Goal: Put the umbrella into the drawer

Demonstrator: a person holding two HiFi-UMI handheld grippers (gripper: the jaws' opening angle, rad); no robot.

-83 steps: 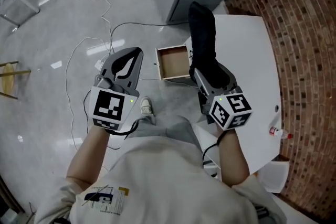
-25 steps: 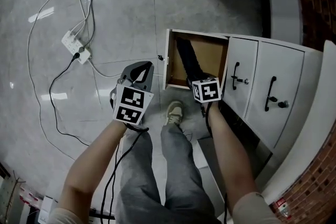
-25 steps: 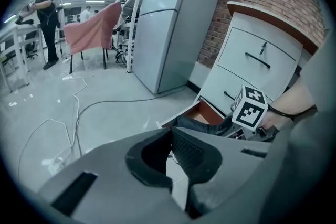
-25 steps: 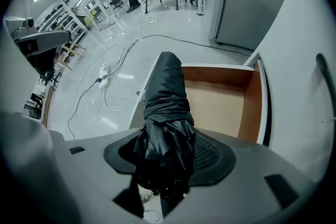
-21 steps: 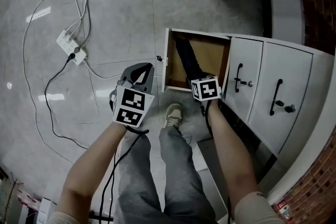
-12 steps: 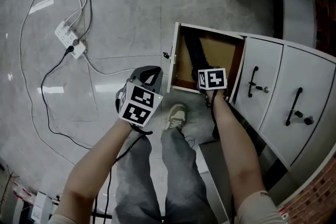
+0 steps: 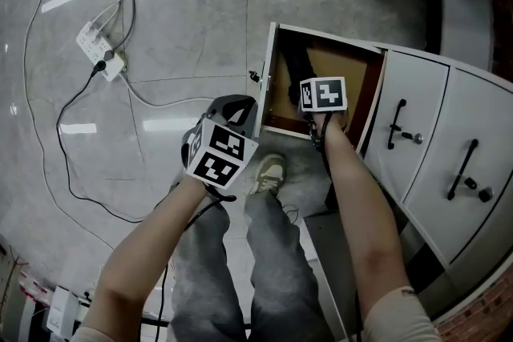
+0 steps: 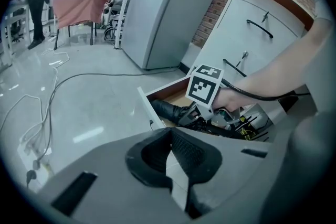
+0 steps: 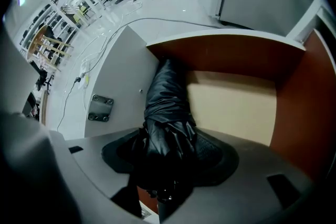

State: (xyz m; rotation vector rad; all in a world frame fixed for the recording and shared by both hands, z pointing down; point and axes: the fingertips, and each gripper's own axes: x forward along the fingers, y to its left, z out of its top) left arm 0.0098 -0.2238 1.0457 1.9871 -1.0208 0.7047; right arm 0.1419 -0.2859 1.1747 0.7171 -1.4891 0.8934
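The grey left gripper (image 8: 170,136) slants downward, jaws together and empty, on a bare left forearm (image 7: 144,252). To its right, the grey right gripper (image 9: 168,149) points straight down on an outstretched right forearm (image 7: 357,196), jaws opening around a black folded umbrella (image 9: 165,107).

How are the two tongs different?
The left tongs are shut and empty, beside the drawer. The right tongs reach into it and are opening, with the umbrella between them. The left tongs slant down, while the right tongs point straight down. Both are the same grey shape.
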